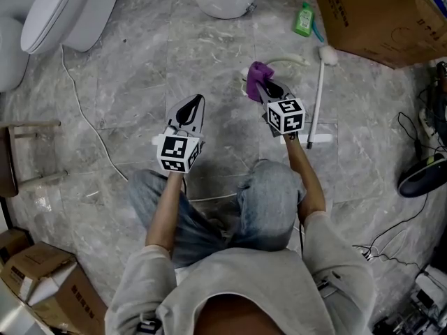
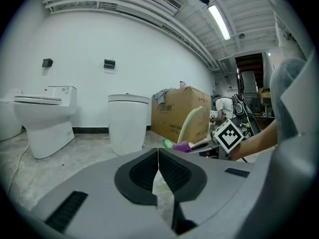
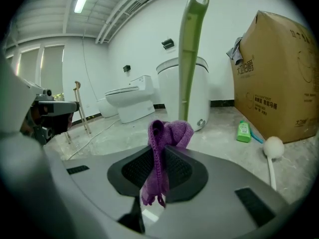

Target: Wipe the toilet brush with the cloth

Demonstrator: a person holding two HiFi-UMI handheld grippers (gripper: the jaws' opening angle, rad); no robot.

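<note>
Right gripper view: my right gripper (image 3: pixel 159 156), jaws clamped on the purple cloth (image 3: pixel 168 135), sits just before the upright pale green toilet brush handle (image 3: pixel 191 54); contact uncertain. My left gripper (image 2: pixel 158 156) is empty, jaws together. I judge wiping scarcely begun.

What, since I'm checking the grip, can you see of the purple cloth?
The purple cloth looks soft and knitted. The jaws of the right gripper are shut on it: a bunched lump sits past the jaw tips, and a narrow tail hangs down between them. It is held above the floor.
</note>
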